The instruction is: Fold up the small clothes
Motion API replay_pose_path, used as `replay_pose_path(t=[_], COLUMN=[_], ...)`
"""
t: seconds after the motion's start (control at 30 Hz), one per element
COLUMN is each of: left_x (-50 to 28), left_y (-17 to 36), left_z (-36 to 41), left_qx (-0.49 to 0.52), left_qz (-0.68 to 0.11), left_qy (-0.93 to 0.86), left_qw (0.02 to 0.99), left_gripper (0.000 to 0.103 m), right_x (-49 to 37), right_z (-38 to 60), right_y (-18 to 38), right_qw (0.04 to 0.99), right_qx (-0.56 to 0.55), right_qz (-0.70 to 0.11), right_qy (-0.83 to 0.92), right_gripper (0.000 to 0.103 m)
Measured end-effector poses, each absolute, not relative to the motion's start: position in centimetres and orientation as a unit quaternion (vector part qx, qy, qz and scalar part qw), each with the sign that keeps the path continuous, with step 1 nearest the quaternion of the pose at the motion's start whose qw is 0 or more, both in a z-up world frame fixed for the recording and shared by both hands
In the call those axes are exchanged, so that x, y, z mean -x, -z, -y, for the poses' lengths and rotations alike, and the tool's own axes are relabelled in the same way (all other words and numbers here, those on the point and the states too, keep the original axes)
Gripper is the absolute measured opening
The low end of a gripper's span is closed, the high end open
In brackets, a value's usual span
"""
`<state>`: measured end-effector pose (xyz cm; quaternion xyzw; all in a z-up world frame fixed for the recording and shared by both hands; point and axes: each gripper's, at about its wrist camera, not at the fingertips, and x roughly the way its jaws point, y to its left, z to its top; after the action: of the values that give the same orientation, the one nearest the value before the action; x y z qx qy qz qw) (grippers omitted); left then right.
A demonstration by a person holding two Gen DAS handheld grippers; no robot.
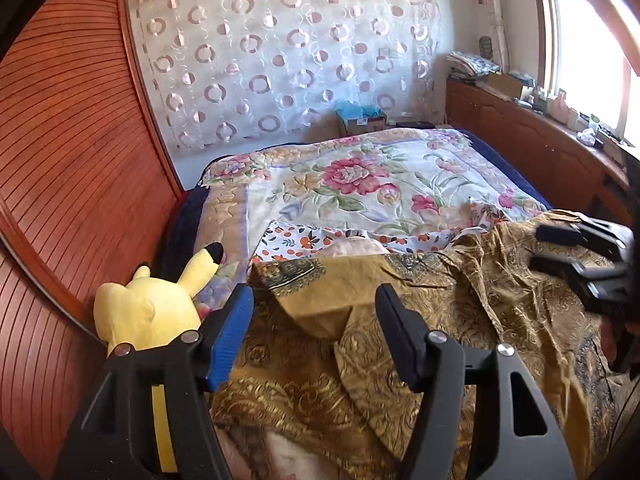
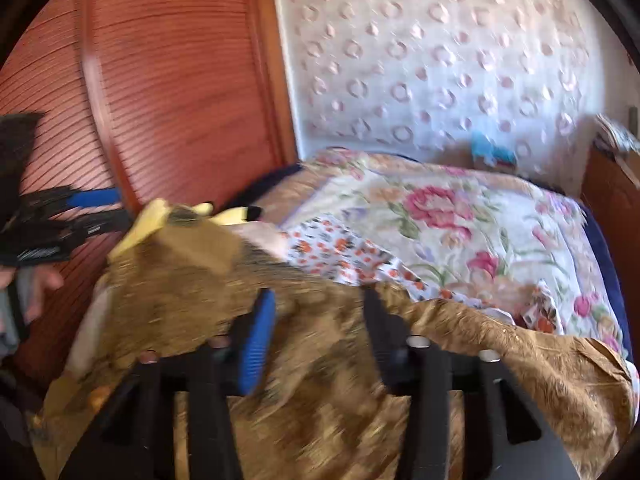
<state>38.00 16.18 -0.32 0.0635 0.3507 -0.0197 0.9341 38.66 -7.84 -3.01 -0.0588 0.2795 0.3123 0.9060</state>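
Hovering over gold garment (image 1: 460, 312) on bed (image 1: 360, 184): left gripper (image 1: 316, 308) and right gripper (image 2: 320, 312) both open, empty.

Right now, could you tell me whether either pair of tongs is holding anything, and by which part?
Nothing is held. The left tongs and right tongs both stand open above the gold-brown patterned garment, with no cloth pinched between their pads.

Home bedroom: floral-quilted bed (image 1: 360, 184), wardrobe (image 1: 72, 128).
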Motion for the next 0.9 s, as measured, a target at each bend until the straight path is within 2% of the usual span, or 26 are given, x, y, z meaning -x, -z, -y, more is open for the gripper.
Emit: replay_pose_path(t=[0.43,0.8,0.87,0.9], left_x=[-30.9,-27.8,-28.1,-28.4], left_y=[-1.7,-0.3,0.3,0.6], left_z=[-18.4,-22.4,-23.1,-23.4], left_qx=[-0.046,-0.048,-0.047,-0.046], left_qz=[-0.342,-0.354,-0.361,-0.362], left_qy=[0.025,0.012,0.011,0.010], left_qw=[0.938,0.934,0.931,0.931], left_gripper=[0.065,0.065,0.065,0.065], right_x=[-21.0,-12.8,-12.4,-12.4], right_z=[4.7,-4.5,-5.5,-5.9], right_y=[4.8,10.3,10.9,11.2], right_qw=[0.818,0.742,0.730,0.723], right_qx=[0.046,0.139,0.143,0.148], right_qz=[-0.342,-0.374,-0.381,-0.385], right_qy=[-0.461,-0.538,-0.550,-0.555], right_gripper=[0.055,0.055,0.051,0.043])
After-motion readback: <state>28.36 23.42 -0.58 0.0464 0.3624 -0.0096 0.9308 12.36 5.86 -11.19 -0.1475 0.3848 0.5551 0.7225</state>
